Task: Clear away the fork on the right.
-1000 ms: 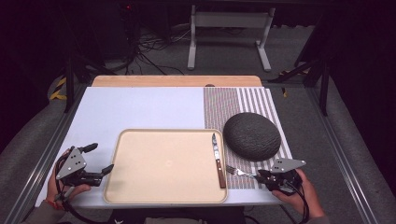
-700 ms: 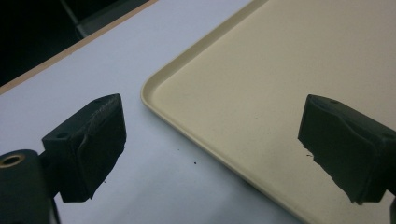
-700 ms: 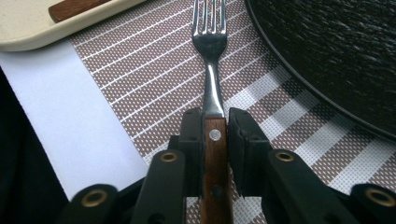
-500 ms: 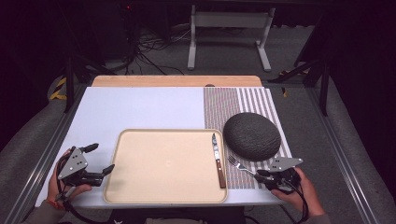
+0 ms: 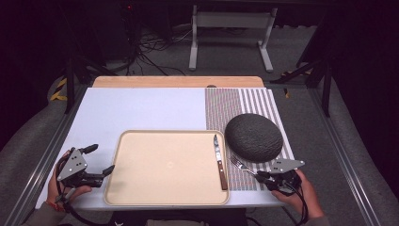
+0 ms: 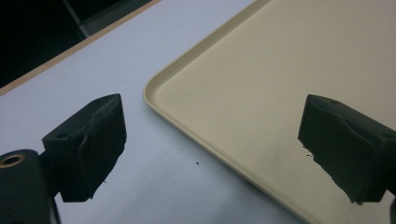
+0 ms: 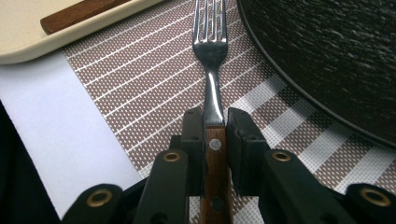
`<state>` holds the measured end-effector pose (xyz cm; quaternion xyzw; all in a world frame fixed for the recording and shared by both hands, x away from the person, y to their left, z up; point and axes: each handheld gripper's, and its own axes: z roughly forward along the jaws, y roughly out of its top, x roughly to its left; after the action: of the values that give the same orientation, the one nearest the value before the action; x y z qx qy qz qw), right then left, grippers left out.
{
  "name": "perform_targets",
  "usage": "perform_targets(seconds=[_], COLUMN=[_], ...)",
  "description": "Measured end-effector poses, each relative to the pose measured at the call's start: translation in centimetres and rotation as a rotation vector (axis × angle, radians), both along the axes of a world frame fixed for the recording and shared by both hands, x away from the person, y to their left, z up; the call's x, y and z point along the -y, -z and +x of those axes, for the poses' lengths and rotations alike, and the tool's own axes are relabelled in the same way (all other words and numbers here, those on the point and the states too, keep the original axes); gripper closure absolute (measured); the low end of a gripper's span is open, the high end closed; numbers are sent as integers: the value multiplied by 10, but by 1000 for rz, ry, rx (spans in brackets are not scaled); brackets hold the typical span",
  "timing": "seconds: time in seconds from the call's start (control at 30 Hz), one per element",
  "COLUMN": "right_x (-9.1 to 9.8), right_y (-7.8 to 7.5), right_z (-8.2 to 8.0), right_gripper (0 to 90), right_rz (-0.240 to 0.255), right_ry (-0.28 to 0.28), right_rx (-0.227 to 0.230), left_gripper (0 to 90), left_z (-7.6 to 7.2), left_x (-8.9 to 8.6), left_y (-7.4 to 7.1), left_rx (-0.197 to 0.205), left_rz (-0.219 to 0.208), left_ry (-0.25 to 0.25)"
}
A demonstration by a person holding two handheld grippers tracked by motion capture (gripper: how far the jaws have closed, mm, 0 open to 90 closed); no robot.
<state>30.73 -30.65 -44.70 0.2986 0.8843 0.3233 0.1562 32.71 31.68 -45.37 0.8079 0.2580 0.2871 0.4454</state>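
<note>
Your right claw (image 7: 215,128) grips the wood-handled steel fork (image 7: 211,56) at the near right of the pale blue surface (image 5: 141,110). Its two black jaws have just been closing, and they now press on the brown riveted handle from both sides. The fork lies on the brown-and-white striped woven placemat (image 7: 140,88), tines pointing toward the far side, just beside the dark round textured plate (image 7: 327,51), which stands to its right in the right gripper view. From above, the fork (image 5: 242,165) rests between the plate (image 5: 254,137) and the wood-handled table knife (image 5: 219,162), which lies along the right edge of the beige rectangular plastic tray (image 5: 164,165). Your right claw (image 5: 259,177) sits low at the near edge of the placemat (image 5: 235,101).

Your left claw (image 5: 99,159) stands open at the near left, holding nothing. In the left gripper view, one jaw hangs over the bare surface (image 6: 93,60) and the other over the tray (image 6: 261,70), with the tray's rounded corner between them.
</note>
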Motion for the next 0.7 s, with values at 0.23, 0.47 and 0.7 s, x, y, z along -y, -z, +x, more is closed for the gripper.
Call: perform_targets(seconds=[0.23, 0.47, 0.7], right_x=[-2, 1, 0], right_y=[-1, -2, -6], right_z=[-1, -3, -6], right_gripper=[788, 788, 789], right_rz=[-22, -6, 12], right_ry=[-16, -12, -1], right_rx=[28, 47, 74], left_gripper=[86, 86, 85], left_z=[0, 0, -1], left_x=[0, 0, -1], left_y=[0, -1, -2], left_rx=[5, 8, 11], left_rz=[7, 7, -2], left_ry=[-1, -3, -7])
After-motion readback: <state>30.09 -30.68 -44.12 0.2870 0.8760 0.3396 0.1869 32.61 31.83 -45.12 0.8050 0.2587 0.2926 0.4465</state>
